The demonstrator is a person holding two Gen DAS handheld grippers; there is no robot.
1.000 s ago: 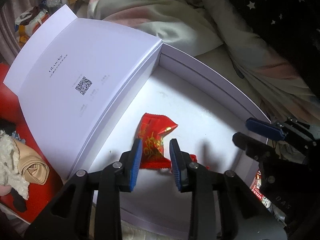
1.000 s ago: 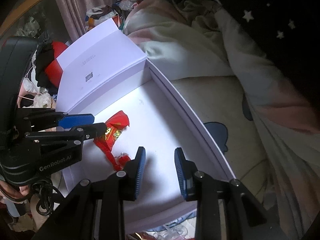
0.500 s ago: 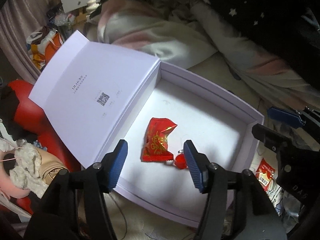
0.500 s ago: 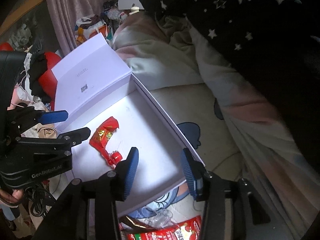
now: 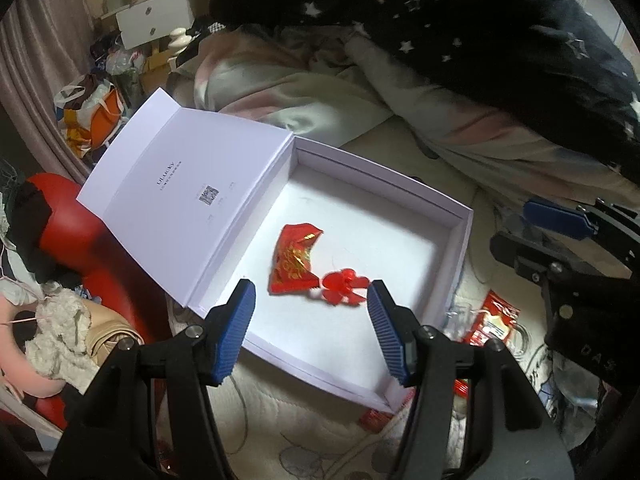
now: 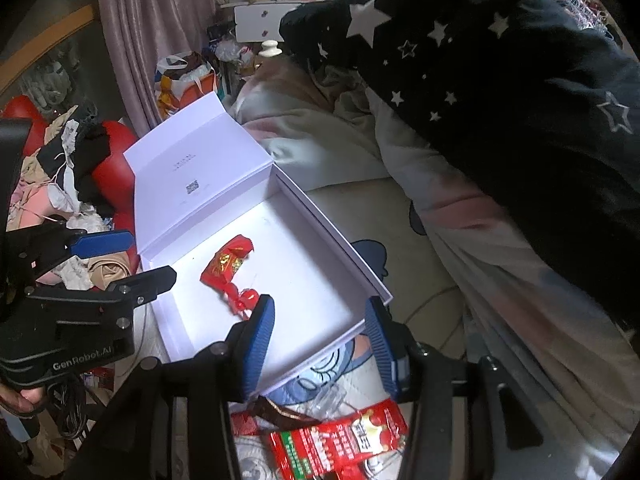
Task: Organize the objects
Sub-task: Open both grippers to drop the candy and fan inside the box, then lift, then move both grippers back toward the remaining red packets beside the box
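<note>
An open white box lies on the bed with its lid folded back to the left. Inside lie a red foil packet and a small red wrapped sweet, touching each other. My left gripper hovers open above the box's near edge with nothing between its fingers. In the right wrist view the same packet and sweet show, and my right gripper hangs open and empty over the box's near right corner. Each gripper shows at the edge of the other's view.
A larger red snack bag and clear wrappers lie on the bed below the box. Rumpled bedding and a dark star-print blanket rise behind. Red chairs piled with clothes stand at the left.
Both grippers have risen and drawn back from the box, so it looks smaller. Both sets of jaws have widened; the left ones spread away from the red packet, which stays in the box.
</note>
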